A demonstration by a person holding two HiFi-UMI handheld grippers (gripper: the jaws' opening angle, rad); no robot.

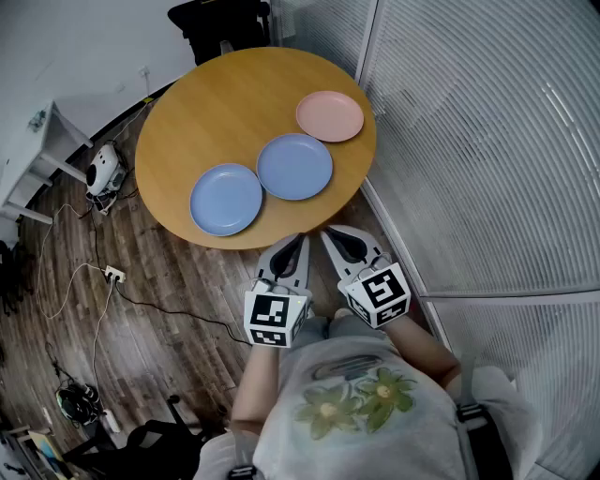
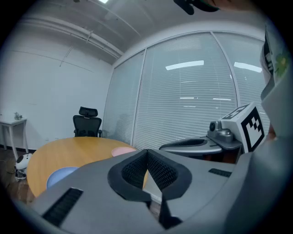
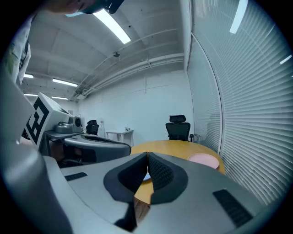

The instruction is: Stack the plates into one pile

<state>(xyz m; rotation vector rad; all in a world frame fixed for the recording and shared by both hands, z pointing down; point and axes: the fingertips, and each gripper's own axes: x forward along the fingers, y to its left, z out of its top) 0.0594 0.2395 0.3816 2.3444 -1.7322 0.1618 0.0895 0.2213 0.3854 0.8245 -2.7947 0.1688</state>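
Left gripper and right gripper are hanging side by side just short of the near edge of the round wooden table. They are over the plank floor, tipping slightly downward with their tips pointing toward the tabletop. Each gripper's own view is showing its two ribbed pads pressing together with nothing between them, so both are closed and holding nothing. The marker cubes at their backs are facing up toward the head camera, close against the person's flower-printed shirt.

Three plates are lying flat on the table in a diagonal row, none resting on another. The pink plate is sitting farthest away, near the table edge that is running along the glass wall with blinds. The middle blue plate is lying just beside it, toward the person. The near blue plate is lying to its left, closest to the table's front edge. The rims of neighbouring plates are nearly meeting, though it is not clear whether they are touching.

A black office chair is standing beyond the far side of the table. A power strip with trailing cables is lying on the floor to the left.
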